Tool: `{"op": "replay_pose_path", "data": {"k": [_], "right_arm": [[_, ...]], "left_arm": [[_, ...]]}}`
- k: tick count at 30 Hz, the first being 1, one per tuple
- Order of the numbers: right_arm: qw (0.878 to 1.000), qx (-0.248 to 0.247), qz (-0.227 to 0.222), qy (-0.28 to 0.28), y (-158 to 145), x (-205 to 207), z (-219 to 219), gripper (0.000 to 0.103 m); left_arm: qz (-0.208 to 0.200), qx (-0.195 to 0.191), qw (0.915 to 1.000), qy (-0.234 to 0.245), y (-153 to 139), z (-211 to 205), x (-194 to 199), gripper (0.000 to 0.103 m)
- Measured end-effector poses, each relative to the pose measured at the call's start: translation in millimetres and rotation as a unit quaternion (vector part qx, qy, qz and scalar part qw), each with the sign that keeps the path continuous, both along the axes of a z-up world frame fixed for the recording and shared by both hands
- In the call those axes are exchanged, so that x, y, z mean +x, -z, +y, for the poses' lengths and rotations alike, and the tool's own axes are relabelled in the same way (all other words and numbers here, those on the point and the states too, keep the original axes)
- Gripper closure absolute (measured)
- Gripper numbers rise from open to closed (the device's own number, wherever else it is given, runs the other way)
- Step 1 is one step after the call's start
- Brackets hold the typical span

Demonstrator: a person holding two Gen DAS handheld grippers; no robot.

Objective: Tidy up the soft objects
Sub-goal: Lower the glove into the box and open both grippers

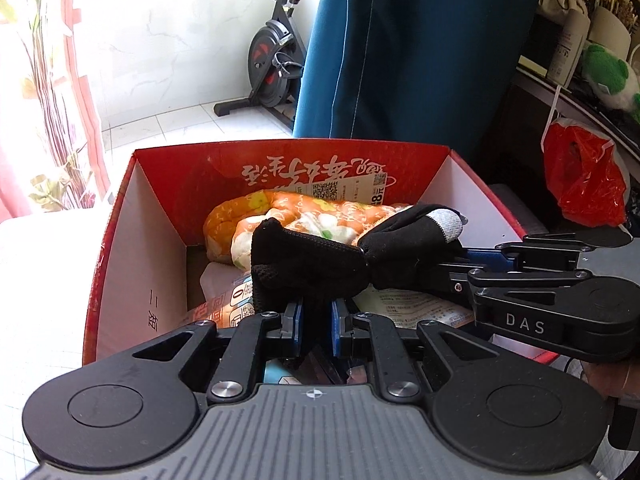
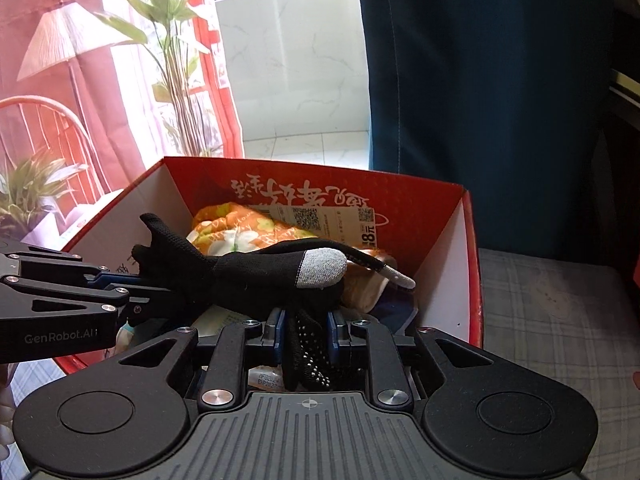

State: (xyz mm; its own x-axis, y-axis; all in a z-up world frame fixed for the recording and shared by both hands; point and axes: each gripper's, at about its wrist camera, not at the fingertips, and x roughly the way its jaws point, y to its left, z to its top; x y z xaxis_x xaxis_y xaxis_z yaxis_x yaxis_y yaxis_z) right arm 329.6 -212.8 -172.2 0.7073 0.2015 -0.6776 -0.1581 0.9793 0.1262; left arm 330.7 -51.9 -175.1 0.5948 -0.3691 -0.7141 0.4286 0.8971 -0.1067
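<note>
**Black glove held over the red box by both grippers**

The left gripper (image 1: 316, 312) is clenched on the cuff end of a black glove (image 1: 320, 258), and the right gripper (image 2: 308, 320) is clenched on the finger end, where grey fingertip patches (image 2: 322, 268) are seen. The glove is stretched between the two grippers and is held above the open red box (image 1: 280, 160), just over its near half.

Inside the box, an orange floral cloth (image 1: 288, 216) is seen lying toward the far wall, with a printed paper tag (image 1: 344, 190) against that wall and packaged items (image 1: 224, 312) lower down on the near side. The glove appears to be clear of the cloth, though contact cannot be ruled out.

The step in hand is judged to be the placing of the glove into the box. The next move is expected to call for a lowering of both grippers together, followed by a release once the glove is resting on the contents.

Room is limited by the box's left wall (image 2: 132, 216) and right wall (image 2: 448, 260); the rims must be cleared on withdrawal. Open space is left above the box, and a blue curtain (image 1: 420, 40) hangs well beyond its far edge.
</note>
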Motion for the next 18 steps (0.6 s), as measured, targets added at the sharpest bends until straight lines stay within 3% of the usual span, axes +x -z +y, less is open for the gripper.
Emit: {"op": "replay_pose_path", "data": {"k": [12, 18], "right_arm": [[0.999, -0.01, 0.043, -0.004, 9.4, 11.7, 3.4, 0.084], [0.999, -0.014, 0.038, 0.0, 7.9, 10.2, 3.8, 0.083]], "left_arm": [[0.031, 0.012, 0.9994, 0.001, 6.8, -3.6, 7.7, 0.088], [0.017, 0.021, 0.9996, -0.002, 1.9, -6.6, 3.7, 0.084]]}}
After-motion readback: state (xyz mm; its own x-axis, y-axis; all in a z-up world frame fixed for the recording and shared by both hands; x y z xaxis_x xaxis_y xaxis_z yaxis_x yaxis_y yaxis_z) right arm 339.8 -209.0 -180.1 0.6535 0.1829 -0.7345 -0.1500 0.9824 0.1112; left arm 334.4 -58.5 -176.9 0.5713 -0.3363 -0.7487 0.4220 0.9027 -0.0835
